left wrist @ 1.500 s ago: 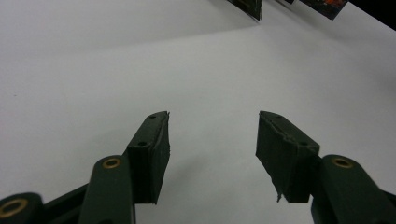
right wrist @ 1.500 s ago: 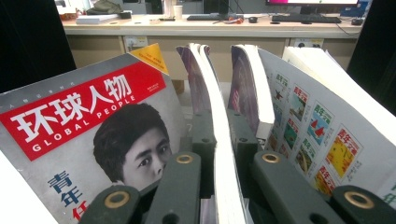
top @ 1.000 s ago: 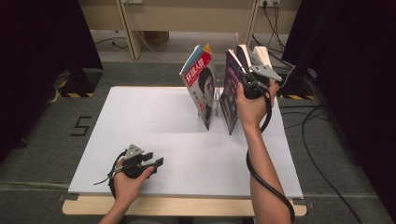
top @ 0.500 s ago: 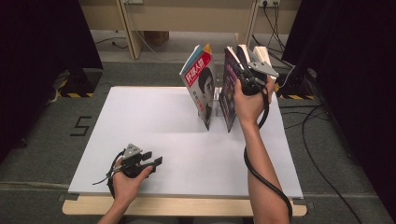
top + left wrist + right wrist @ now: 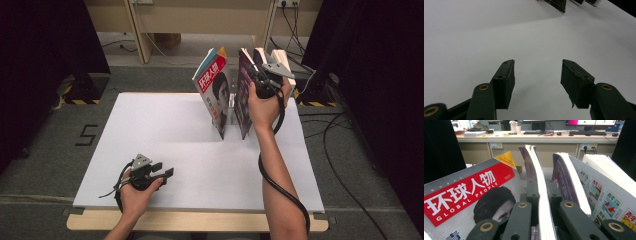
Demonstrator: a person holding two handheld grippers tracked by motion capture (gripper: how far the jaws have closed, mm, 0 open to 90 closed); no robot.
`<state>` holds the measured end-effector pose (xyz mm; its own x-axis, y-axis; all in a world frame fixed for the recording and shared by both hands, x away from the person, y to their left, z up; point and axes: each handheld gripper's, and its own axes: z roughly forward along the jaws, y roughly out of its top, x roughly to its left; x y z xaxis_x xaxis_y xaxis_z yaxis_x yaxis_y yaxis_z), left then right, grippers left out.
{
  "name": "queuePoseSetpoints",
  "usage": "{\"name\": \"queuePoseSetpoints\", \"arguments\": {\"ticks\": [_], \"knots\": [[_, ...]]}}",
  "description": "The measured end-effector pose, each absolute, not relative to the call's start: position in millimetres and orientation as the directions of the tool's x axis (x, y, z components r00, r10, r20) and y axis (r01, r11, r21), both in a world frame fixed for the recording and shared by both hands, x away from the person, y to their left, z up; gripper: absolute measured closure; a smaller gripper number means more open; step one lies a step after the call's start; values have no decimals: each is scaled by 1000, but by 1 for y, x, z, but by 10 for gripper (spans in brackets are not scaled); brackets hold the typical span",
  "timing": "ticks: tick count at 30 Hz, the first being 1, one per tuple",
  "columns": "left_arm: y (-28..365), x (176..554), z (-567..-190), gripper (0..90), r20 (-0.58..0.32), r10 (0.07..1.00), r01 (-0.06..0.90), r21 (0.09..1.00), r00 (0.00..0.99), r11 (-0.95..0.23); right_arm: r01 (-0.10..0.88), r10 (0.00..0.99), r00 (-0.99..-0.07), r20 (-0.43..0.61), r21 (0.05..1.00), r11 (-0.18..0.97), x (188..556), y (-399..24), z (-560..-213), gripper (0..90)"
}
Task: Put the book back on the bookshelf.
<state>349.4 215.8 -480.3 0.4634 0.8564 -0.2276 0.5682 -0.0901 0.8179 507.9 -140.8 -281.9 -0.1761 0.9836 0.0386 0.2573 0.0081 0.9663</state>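
- Purple-covered magazine [image 5: 243,87] stood upright near the far right part of the white table [image 5: 165,125], its top edge pinched by the right gripper [image 5: 261,76], with other magazines standing on either side of it.
- At the near left corner of the table, the left gripper [image 5: 161,170] rested in the person's left hand [image 5: 135,192], low over the bare surface and well apart from the magazines.
- Seen from the left gripper view, its two black jaws stood spread with nothing between them, the white tabletop [image 5: 529,37] stretching away beneath and the feet of the standing magazines just visible at the far edge.
- Left of the held magazine stood a red-banded magazine [image 5: 215,87] marked "Global People", leaning slightly, a face printed on its cover.
- In the right gripper view, the right gripper [image 5: 541,197] was clamped from above on the purple-covered magazine [image 5: 535,170], one jaw on each side of its white page edges.
- The person's right hand [image 5: 265,105] gripped that tool from below, its black cable [image 5: 280,185] looping down along the forearm.
- Just right of the held copy, another purple magazine [image 5: 564,180] showed small illustrated panels on its back cover, and a pale-edged magazine [image 5: 606,170] leaned farther right.
- Beyond the table, a wooden desk [image 5: 524,137] ran across the room's far side.
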Motion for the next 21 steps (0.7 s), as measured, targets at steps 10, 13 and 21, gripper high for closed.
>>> {"name": "queuePoseSetpoints", "arguments": {"ticks": [10, 13, 21], "knots": [[217, 349, -480, 440, -230, 858, 567, 819, 459, -84, 264, 985, -167, 34, 964, 12, 516, -137, -284, 843], [218, 350, -481, 440, -232, 858, 567, 820, 458, -81, 264, 986, -164, 34, 964, 11, 518, -136, -284, 843], [218, 350, -481, 440, -231, 858, 567, 820, 458, -82, 263, 987, -156, 32, 965, 11, 522, -138, -283, 843]]}}
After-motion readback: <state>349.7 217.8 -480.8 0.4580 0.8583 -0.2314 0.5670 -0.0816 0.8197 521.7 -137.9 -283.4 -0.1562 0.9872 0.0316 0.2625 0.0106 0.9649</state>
